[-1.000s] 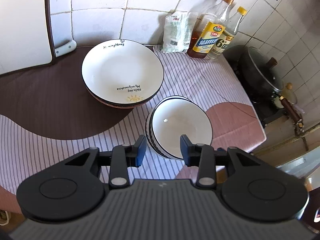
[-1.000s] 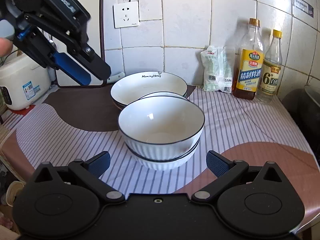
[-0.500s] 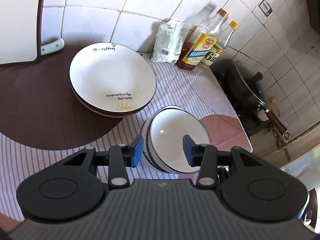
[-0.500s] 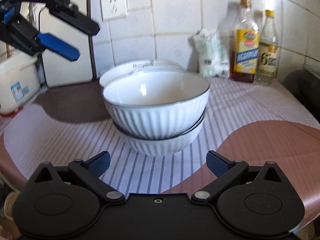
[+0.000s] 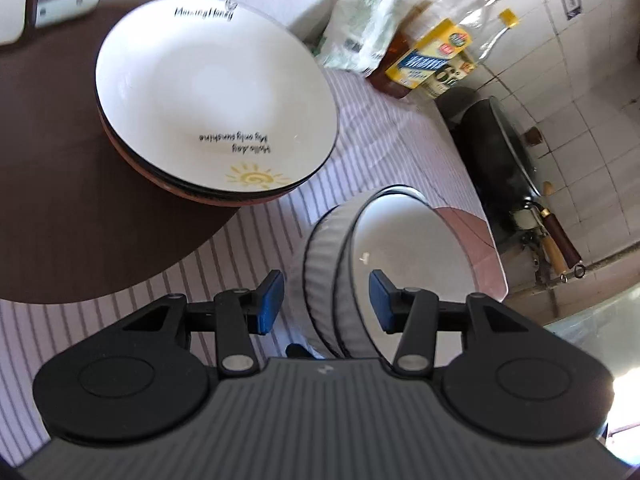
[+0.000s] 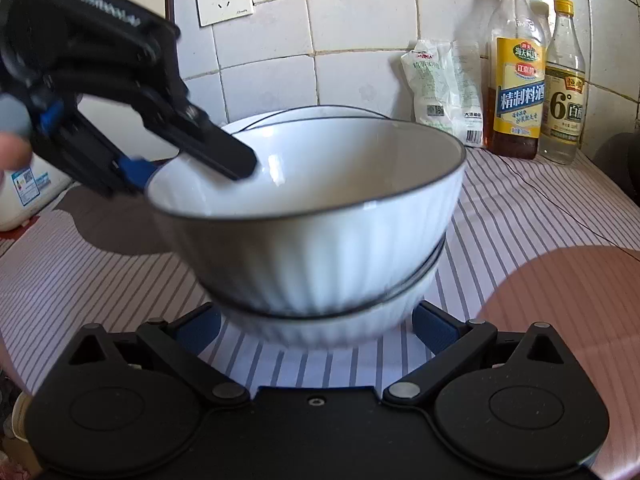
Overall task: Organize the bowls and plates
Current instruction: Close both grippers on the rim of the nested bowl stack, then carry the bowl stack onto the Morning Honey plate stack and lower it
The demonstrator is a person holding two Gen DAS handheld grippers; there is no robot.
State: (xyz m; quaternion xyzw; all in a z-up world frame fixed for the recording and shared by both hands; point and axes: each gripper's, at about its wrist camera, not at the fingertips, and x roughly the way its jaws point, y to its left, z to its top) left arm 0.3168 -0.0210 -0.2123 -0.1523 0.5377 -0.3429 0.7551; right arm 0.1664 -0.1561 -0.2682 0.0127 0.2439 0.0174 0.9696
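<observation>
Here, the stacked ribbed bowls (image 6: 312, 224) sit on the striped tablecloth (image 6: 520, 216) and serve as the landmark: two white bowls with dark rims, the upper nested in the lower. Your left gripper (image 5: 324, 304) reaches down over the stack's near-left rim; in the right wrist view one black finger hangs inside the upper bowl and the blue-padded one stays outside the wall. Its jaws are opening, with the rim between them, and the pads (image 5: 270, 300) stand clear of the wall on both sides, so nothing is pinched. Your right gripper (image 6: 316, 328) lies low in front of the stack, its jaws spread wide to either side of the lower bowl; whether its pads (image 6: 434, 328) touch the bowl cannot be told. Just behind the stack and to its left, stacked shallow plates (image 5: 216, 96) rest on the brown part of the cloth, the top one white with printed lettering and a small yellow sun. Behind the stack to the right, against the tiled wall (image 6: 352, 24), stand a white packet (image 6: 444, 88) and two bottles (image 6: 520, 72), just beside one another. Further right of the stack, off the table's edge, a dark lidded wok (image 5: 500, 148) sits by the wall. Far left of the stack, a white rice cooker (image 6: 24, 192) shows at the frame edge.
</observation>
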